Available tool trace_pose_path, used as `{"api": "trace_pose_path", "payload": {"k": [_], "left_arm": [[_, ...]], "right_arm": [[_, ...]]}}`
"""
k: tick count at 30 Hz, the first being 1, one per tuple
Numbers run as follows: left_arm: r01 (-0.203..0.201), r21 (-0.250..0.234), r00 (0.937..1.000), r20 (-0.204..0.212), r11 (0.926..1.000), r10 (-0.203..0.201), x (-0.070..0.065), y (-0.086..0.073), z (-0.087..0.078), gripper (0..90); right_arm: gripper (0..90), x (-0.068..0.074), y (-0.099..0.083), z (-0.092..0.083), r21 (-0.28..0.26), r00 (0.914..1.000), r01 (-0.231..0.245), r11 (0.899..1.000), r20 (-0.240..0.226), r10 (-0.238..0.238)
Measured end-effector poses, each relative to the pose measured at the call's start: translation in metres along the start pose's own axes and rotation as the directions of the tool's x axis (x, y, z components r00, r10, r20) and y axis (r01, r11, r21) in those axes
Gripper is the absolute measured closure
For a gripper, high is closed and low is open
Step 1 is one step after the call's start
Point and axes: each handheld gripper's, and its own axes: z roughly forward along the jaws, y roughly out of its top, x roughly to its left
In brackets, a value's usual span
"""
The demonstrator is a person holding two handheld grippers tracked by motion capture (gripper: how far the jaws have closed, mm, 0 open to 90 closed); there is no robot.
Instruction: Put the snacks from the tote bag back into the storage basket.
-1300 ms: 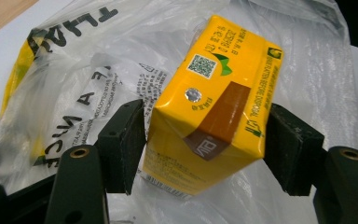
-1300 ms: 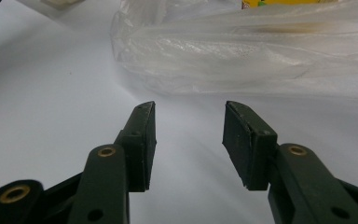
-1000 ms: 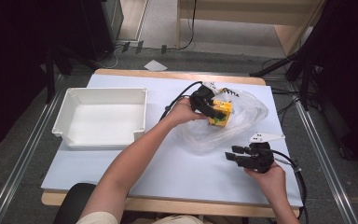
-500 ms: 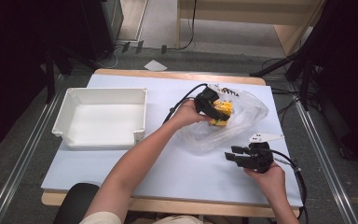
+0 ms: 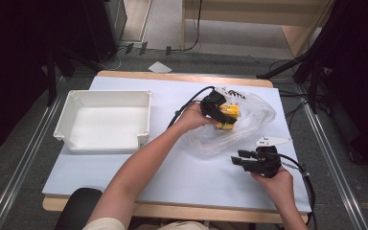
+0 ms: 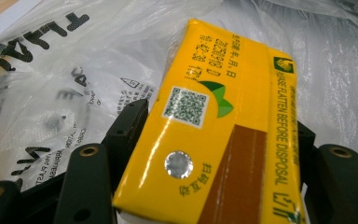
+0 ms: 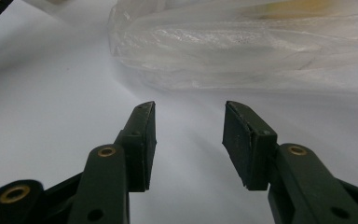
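In the high view, the left claw (image 5: pixel 219 113) sits on the yellow carton (image 5: pixel 228 116) in the clear plastic bag (image 5: pixel 249 127) on the worktop (image 5: pixel 172 167). In the left gripper view, its jaws have just been closing and grasp the carton. In the right gripper view, the right claw (image 7: pixel 189 140) is released, with nothing in it, near the bag.

carton (image 6: pixel 223 140): bottom cut off | tongs' right pad hidden behind it

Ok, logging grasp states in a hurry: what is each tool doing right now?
Left tool: jaws have just been closing around the yellow carton, either side of it.
Right tool: open, nothing between its jaws.
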Motion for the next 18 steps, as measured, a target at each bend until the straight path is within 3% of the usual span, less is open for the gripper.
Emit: {"api": "trace_pose_path", "payload": {"k": [3, 5, 12, 18], "left_arm": [[-0.016, 0.011, 0.9998, -0.015, 0.9998, 0.016, -0.0018, 0.0004, -0.0004, 42.3], [-0.059, 0.03, 0.9966, -0.055, 0.9978, 0.061, -0.004, 0.0005, -0.0023, 47.9], [-0.084, 0.044, 0.9933, -0.076, 0.9955, 0.087, -0.0071, 0.0011, -0.0025, 50.1], [-0.028, 0.054, 0.9963, -0.08, 0.9982, 0.033, -0.0038, 0.0035, -0.0052, 50.8]], "right_arm": [[55.5, -0.0002, -0.0001, 0.0002, 0.001, 1.0, 0.001, 1.0, 0.001, -0.001], [55.6, -0.0001, -0.0001, 0.0002, 0.001, 1.0, 0.0, 1.0, 0.0, 0.0], [55.9, -0.0002, -0.0003, 0.0004, -0.001, 1.0, 0.0, 1.0, -0.001, 0.0], [56.1, -0.0007, -0.0005, 0.0002, -0.002, 1.0, -0.001, 1.0, -0.004, 0.001]]}}
